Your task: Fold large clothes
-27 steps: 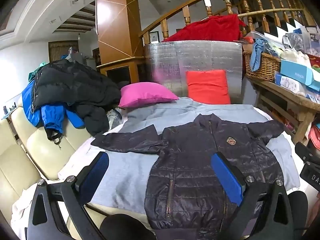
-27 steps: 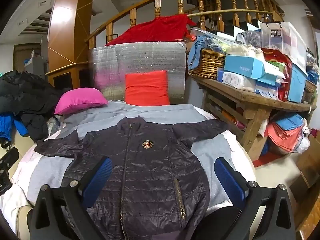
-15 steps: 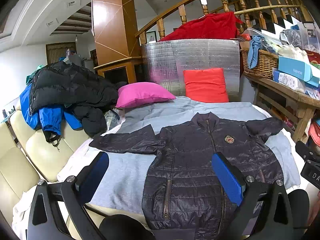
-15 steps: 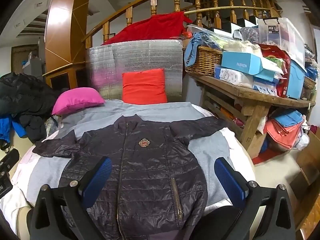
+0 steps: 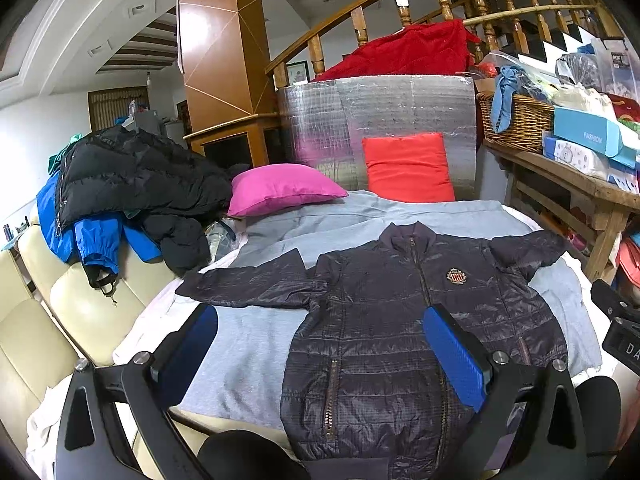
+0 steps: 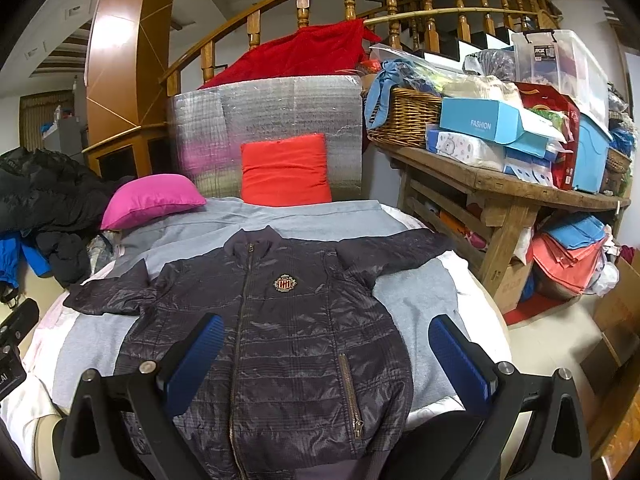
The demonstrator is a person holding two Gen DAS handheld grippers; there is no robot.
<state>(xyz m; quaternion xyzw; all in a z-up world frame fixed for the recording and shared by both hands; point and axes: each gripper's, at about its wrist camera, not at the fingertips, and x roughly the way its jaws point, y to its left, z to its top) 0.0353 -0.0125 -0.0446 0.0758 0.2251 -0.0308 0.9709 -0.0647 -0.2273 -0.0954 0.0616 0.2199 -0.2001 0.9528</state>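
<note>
A wide surface draped in a grey blanket (image 5: 240,344) is seen filling the middle of both views, evidently kept as a flat bed for folding. Across it, in the centre and lower half of each frame, a dark quilted jacket (image 5: 384,320) is laid front up, zipped, collar towards the top of the frame and both sleeves spread out to left and right, a layout that leaves each sleeve free to be taken separately. In the upper left of the left wrist view a heap of black and blue coats (image 5: 120,184) is piled on a cream sofa (image 5: 80,304), presumably waiting their turn. A pink cushion (image 5: 280,192) and a red cushion (image 5: 408,168) are parked at the far edge, clear of the working area. At the bottom of the left wrist view the left gripper (image 5: 320,352) is held above the hem with its jaws spread wide and nothing between the blue pads; the right gripper (image 6: 324,356) is held likewise, wide apart and empty, over the lower front. No fold has yet been made; a sleeve or hem corner is judged the likely first target.
</note>
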